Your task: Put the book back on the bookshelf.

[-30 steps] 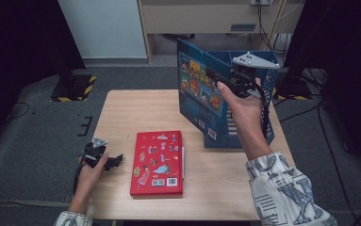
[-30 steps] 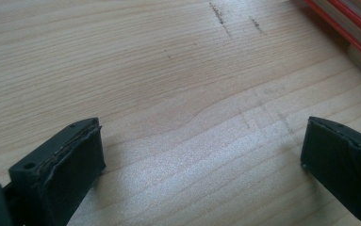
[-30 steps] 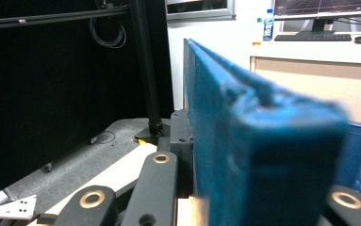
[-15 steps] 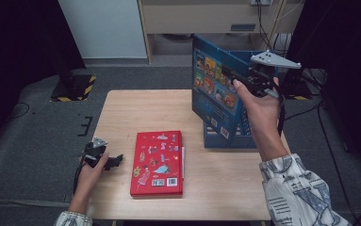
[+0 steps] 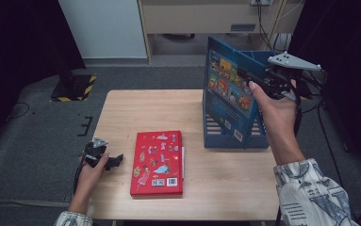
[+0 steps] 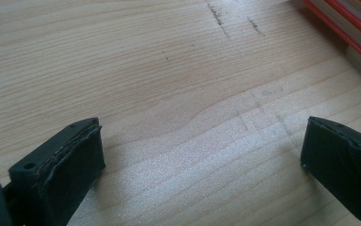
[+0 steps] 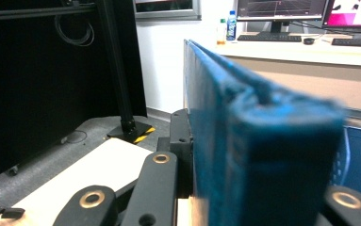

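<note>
High view first: our right tool (image 5: 263, 84) is up in the air at the right side of the desk (image 5: 135, 106), and it is pinching a blue book (image 5: 227, 101) near its top edge. In the right gripper view the blue book (image 7: 244, 141) is sitting tight between the two black jaws, so we are holding it well. The book is standing tall, and its bottom is going down beside a blue file box (image 5: 258, 134) that is standing on the desk at the right. We cannot tell if the book is already inside the box or just in front of it.

Our left tool (image 5: 103, 160) is resting low on the desk at the left edge. In the left gripper view its jaws are spread wide apart with bare wood between them, so it is holding nothing. A red book (image 5: 158, 162) is lying flat on the desk just beside it, and we are seeing the red book's edge (image 6: 343, 33) in the corner of that view.

We think we are putting books away in the box, and the blue one is the step we are on now. Next we are going to need to keep the blue book straight, lower it gently, and let go only when it is standing safe. Then the red book is waiting for its turn.
</note>
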Demonstrator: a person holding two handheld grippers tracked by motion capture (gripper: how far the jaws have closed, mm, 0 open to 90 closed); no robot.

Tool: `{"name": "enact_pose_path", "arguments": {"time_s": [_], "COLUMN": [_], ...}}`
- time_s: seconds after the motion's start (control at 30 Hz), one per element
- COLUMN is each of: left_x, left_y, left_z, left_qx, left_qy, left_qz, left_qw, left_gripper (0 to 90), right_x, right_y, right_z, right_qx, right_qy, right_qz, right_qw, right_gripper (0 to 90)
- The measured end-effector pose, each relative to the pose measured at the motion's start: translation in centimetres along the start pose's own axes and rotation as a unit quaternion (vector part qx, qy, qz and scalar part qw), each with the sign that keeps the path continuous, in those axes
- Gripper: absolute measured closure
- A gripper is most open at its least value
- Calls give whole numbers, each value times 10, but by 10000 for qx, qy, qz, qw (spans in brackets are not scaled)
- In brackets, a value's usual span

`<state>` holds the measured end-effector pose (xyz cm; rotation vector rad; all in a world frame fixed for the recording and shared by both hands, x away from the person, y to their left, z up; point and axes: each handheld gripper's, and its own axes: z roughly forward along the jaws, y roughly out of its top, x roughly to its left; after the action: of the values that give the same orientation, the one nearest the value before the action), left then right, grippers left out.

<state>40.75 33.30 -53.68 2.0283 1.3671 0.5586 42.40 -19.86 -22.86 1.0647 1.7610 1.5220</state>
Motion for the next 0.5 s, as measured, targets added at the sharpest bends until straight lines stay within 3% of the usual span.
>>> {"name": "enact_pose_path", "arguments": {"time_s": [0.3,0.5], "left_x": [-1,-1], "left_y": [0,1], "left_z": [0,1], "left_qx": [-5,-10], "left_qy": [-19,-31], "left_qz": [9,30], "left_qw": [10000,10000], "left_gripper": [0,0], "right_x": [-8,-13], "right_y": [-3,-6], "right_z": [0,10], "right_qx": [75,113], "right_qy": [-107,-241], "right_qz": [-1,72], "right_qw": [9999,9996], "right_gripper": [820,820]}}
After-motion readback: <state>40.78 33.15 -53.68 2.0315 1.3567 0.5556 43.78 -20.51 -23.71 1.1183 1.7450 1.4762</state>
